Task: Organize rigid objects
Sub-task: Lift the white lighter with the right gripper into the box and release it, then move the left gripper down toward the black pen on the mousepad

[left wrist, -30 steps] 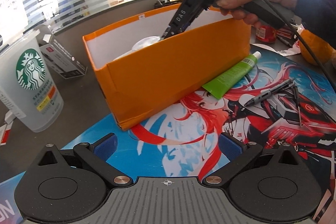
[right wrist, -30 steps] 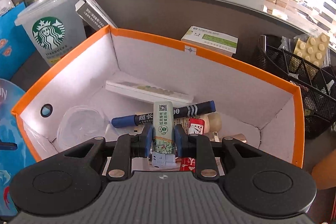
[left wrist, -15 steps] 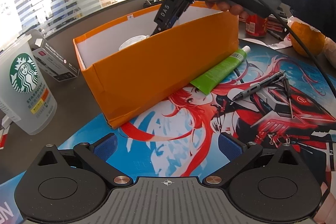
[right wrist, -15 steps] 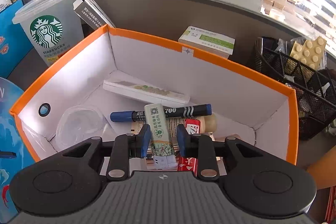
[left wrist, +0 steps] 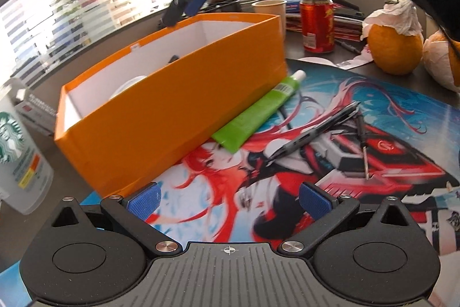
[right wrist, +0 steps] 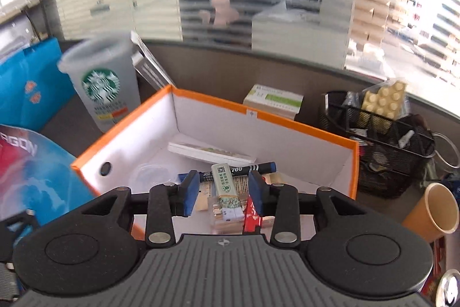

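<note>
The orange box (left wrist: 172,111) stands on the printed mat (left wrist: 373,111). Against its near wall lies a green tube (left wrist: 258,117), with a grey pen (left wrist: 313,131) and a thin screwdriver (left wrist: 363,146) further right. My left gripper (left wrist: 228,200) is open and empty, low over the mat in front of the box. My right gripper (right wrist: 224,189) hovers above the box (right wrist: 287,123) with its jaws opening. A small green-and-white pack (right wrist: 225,184) lies loose in the box below them, touching neither pad. A blue marker (right wrist: 238,171), a flat white case (right wrist: 210,153) and a clear lid (right wrist: 149,174) also lie inside.
A Starbucks cup (left wrist: 17,151) stands left of the box. Behind the box are a red can (left wrist: 316,22), a paper cup (left wrist: 268,7) and two oranges (left wrist: 394,48). A black mesh basket (right wrist: 382,143) and a medicine carton (right wrist: 273,99) sit beyond the far wall.
My right gripper let go of the green-and-white pack, which now rests in the box, and rose up out of the box. My left gripper slid sideways over the mat.
</note>
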Motion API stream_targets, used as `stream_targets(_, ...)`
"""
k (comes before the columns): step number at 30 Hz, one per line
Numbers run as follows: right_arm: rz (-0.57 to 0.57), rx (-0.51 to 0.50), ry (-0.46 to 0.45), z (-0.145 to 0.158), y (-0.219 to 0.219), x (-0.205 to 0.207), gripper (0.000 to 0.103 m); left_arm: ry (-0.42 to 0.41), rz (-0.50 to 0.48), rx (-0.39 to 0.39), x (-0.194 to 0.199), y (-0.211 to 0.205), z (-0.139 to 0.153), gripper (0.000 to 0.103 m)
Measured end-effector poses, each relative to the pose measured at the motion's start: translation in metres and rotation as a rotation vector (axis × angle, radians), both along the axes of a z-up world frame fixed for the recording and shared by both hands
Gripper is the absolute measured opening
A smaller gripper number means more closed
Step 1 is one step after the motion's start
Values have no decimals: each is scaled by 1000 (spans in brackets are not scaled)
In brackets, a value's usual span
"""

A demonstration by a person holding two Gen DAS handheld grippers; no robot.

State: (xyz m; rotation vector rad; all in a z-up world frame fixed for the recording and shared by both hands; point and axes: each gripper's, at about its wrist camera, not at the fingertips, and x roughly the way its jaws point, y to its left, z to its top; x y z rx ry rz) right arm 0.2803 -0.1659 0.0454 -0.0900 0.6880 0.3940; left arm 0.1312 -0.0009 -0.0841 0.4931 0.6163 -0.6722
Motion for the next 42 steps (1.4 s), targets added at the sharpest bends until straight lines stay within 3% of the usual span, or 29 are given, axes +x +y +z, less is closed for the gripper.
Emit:
stream_targets(6, 9, 72, -54, 11, -22, -54, 43, -11, -31, 14, 0, -22, -2, 103)
stream_targets(18, -43, 182, -109, 8, -71, -136, 44, -27, -104, 32, 5, -68, -6, 103)
stream_targets(25, -83, 212, -109, -8, -91, -161, 44, -42, -163, 24, 7, -73, -12, 103)
stream_targets(33, -111, 252, -105, -25, -106, -180, 48, -52, -322, 29, 1, -81, -19, 102)
stream_targets(42, -116, 289, -106, -33, -116, -184, 48, 27, -356, -6, 10, -90, -25, 101)
